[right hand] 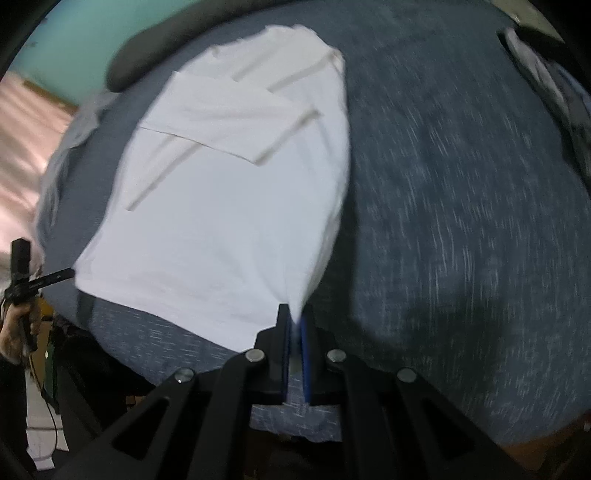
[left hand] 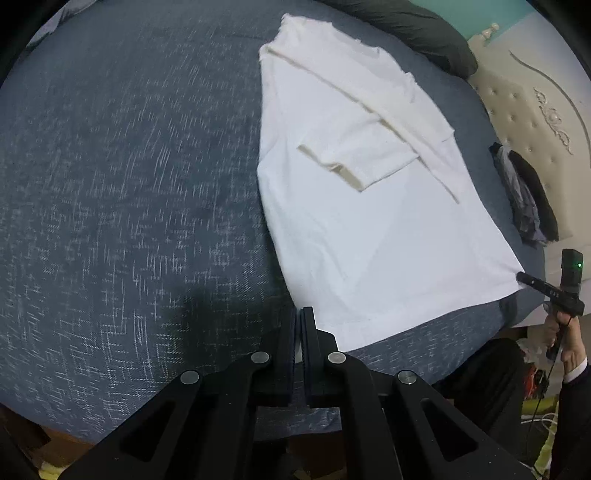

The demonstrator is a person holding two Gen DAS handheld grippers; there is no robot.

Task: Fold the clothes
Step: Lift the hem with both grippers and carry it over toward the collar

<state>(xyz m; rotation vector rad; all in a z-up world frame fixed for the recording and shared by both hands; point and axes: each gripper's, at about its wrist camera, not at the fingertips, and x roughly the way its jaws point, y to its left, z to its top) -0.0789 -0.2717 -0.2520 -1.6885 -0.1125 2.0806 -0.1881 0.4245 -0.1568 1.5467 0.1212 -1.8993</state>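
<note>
We hold the white shirt (left hand: 354,206) by its two bottom corners.
It lies on the blue bed (left hand: 129,184), right of middle in the left view. Our left gripper (left hand: 299,314) and right gripper (right hand: 294,321) each pinch a corner.

blue-grey bed (left hand: 129,184), cream tufted headboard (left hand: 532,122), teal wall (right hand: 92,33).
</note>
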